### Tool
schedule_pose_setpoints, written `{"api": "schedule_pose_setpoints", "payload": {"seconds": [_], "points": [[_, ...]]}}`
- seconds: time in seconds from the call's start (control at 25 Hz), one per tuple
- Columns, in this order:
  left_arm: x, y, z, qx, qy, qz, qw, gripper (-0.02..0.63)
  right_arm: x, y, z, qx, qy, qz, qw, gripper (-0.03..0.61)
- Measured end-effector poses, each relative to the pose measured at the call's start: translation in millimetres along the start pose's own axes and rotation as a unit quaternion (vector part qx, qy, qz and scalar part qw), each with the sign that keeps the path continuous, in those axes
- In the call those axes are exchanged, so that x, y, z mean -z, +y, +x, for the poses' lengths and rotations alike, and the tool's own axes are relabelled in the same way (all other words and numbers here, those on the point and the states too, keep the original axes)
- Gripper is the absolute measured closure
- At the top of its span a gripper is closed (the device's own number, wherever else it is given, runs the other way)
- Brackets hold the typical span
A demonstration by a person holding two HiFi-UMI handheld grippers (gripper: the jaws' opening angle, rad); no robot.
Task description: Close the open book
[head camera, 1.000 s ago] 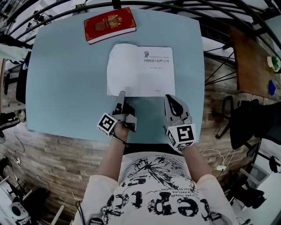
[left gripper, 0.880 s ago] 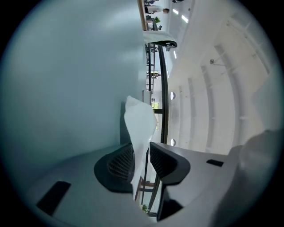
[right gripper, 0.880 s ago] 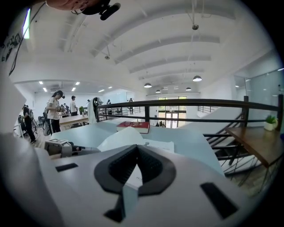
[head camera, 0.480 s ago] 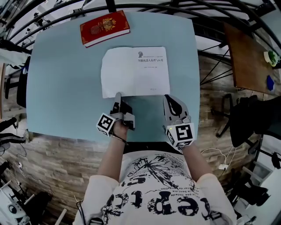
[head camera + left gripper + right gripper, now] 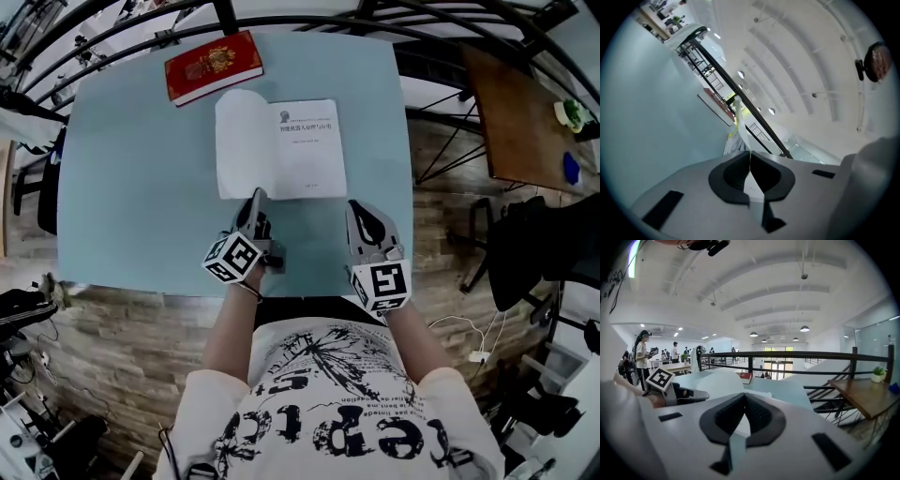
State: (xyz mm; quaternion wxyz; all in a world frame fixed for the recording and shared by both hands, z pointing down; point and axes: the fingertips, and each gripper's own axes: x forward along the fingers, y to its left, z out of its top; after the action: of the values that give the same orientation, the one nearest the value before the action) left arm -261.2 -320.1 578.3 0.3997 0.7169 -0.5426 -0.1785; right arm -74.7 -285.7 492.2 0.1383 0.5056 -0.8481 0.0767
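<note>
Book [image 5: 305, 150] lies open on the surface [image 5: 141, 187], my left claw [image 5: 255, 198] pinched shut on its raised left leaf [image 5: 242, 141], right claw [image 5: 354, 208] closed and empty just beside; the closing step looks under way, and next I judge that leaf must swing over rightward.

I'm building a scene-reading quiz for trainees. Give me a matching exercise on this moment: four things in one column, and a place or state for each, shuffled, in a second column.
Things:
1. red book
2. left page of the open book
3. left tongs
4. right tongs

Places or states:
A. shut on nothing, beside the open book's near right corner
B. closed, lying at the far left of the table
C. shut on the edge of a page
D. curving upward, no longer flat

Pairs: 1-B; 2-D; 3-C; 4-A
</note>
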Motion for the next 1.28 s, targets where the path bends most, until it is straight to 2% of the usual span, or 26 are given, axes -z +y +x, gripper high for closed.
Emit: {"api": "schedule_pose_setpoints", "payload": {"seconds": [0.12,0.24,0.32,0.44,0.64,0.72,0.84,0.92,1.0,1.08,1.28], "points": [[10,-16,8,-0.005,0.034,0.096,0.9948,0.591,3,-10,-11,0.007,0.000,0.004,1.000,0.568],[23,-28,16,-0.012,0.067,0.190,0.9795,0.591,7,-21,-20,0.015,0.001,0.006,1.000,0.568],[31,-34,21,-0.015,0.086,0.237,0.9675,0.591,9,-28,-24,0.020,0.002,0.009,1.000,0.568],[45,-41,30,-0.020,0.114,0.302,0.9462,0.591,13,-37,-31,0.027,0.004,0.016,0.999,0.568],[75,-47,45,-0.020,0.171,0.397,0.9016,0.589,18,-51,-40,0.037,0.005,0.025,0.999,0.568],[88,-44,51,-0.019,0.193,0.419,0.8870,0.589,20,-56,-43,0.041,0.006,0.028,0.999,0.568],[105,-40,59,-0.020,0.227,0.430,0.8734,0.589,28,-64,-46,0.049,0.013,0.033,0.998,0.568],[118,-35,62,-0.017,0.259,0.436,0.8615,0.560,31,-67,-48,0.054,0.018,0.040,0.998,0.568],[131,-33,63,-0.009,0.297,0.433,0.8510,0.505,31,-71,-49,0.060,0.021,0.043,0.997,0.568],[139,-34,62,-0.001,0.324,0.427,0.8439,0.470,30,-75,-50,0.069,0.025,0.039,0.997,0.568],[145,-38,61,0.016,0.343,0.433,0.8336,0.411,36,-89,-50,0.097,0.042,0.039,0.994,0.568]]}}
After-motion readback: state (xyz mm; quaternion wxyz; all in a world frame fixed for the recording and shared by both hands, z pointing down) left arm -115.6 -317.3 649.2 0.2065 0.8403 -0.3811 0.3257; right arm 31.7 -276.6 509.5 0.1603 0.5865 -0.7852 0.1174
